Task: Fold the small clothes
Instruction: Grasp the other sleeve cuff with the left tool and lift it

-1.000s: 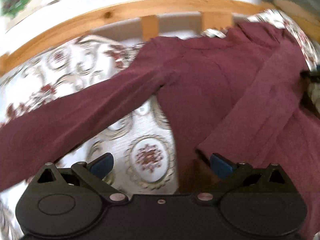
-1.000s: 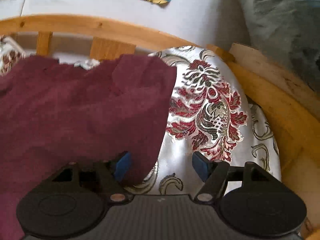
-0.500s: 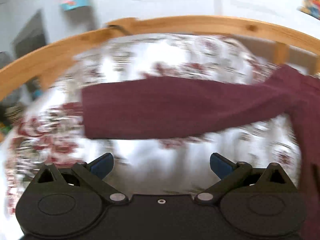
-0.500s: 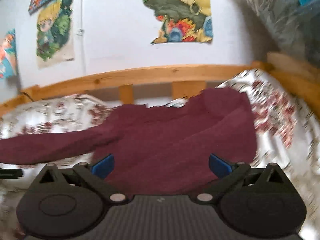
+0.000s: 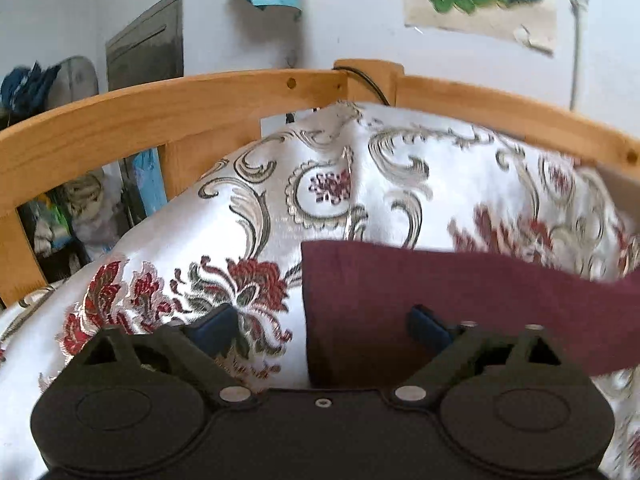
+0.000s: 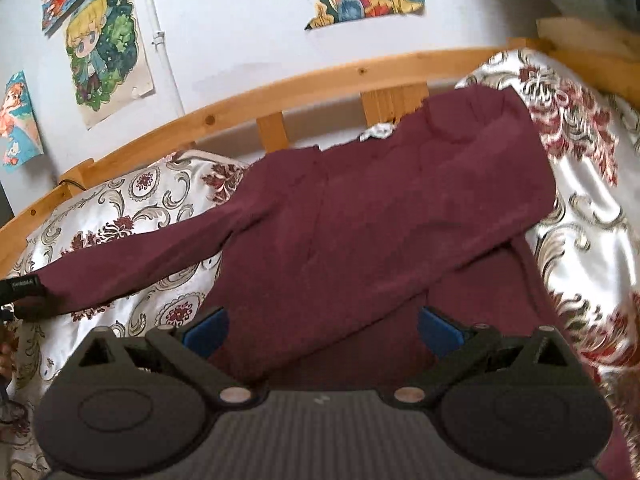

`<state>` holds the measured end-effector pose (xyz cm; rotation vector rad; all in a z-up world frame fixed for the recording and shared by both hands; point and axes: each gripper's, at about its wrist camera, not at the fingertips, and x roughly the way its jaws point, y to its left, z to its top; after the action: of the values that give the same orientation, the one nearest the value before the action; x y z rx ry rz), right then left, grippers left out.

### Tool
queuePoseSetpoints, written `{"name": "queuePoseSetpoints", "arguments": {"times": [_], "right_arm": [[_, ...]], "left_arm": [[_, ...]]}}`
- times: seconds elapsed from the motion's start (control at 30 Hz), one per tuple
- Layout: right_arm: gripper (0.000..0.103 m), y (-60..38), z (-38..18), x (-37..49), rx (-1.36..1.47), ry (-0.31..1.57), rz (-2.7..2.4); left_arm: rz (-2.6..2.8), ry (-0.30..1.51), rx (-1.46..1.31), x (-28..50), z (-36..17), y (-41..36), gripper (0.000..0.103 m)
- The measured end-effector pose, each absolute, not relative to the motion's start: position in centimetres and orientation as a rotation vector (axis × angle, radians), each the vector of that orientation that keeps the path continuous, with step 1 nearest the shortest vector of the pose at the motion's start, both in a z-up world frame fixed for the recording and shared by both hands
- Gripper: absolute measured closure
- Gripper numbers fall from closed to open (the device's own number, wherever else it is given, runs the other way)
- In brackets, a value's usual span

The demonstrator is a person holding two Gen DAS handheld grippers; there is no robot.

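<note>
a: what's the biggest thing here?
b: the bed, a white bedspread [image 5: 192, 240] with red flowers and grey scrolls, ringed by a wooden rail [image 6: 360, 76]. cartoon posters [image 6: 106, 44] hang on the wall behind it.
a: and the garment?
b: a maroon long-sleeved top [image 6: 380, 216] lies spread on the bedspread. one sleeve is folded across the body, running down toward the near edge; the other sleeve [image 6: 132, 256] stretches flat out to the left.
a: where does that sleeve end?
b: in the left wrist view its cuff end [image 5: 400, 292] lies on the bedspread, right in front of the left gripper [image 5: 322, 326].
a: is the left gripper holding it?
b: no, its jaws stand wide apart. the right blue pad sits over the cuff, the left pad over bare bedspread. whether either touches, i can't tell.
a: the right gripper?
b: the right gripper [image 6: 324, 330] is also spread wide and holds nothing, its pads over the lower part of the top.
</note>
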<state>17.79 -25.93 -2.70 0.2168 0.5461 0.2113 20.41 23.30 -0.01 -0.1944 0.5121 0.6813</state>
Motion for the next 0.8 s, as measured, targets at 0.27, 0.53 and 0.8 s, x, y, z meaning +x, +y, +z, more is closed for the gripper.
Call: {"name": "queuePoseSetpoints", "arguments": {"times": [0.27, 0.53, 0.8], "right_arm": [[0.000, -26.7, -4.2, 17.6, 0.263, 0.591, 0.221], [0.000, -27.4, -3.8, 17.2, 0.278, 0.576, 0.212], [0.000, -28.8, -3.3, 17.2, 0.298, 0.558, 0.178]], "left_arm": [[0.693, 0.480, -0.154, 21.4, 1.4, 21.1, 0.090], [0.566, 0.299, 0.012, 20.5, 6.3, 13.5, 0.092], [0.175, 0.206, 0.102, 21.6, 11.3, 3.3, 0.092]]}}
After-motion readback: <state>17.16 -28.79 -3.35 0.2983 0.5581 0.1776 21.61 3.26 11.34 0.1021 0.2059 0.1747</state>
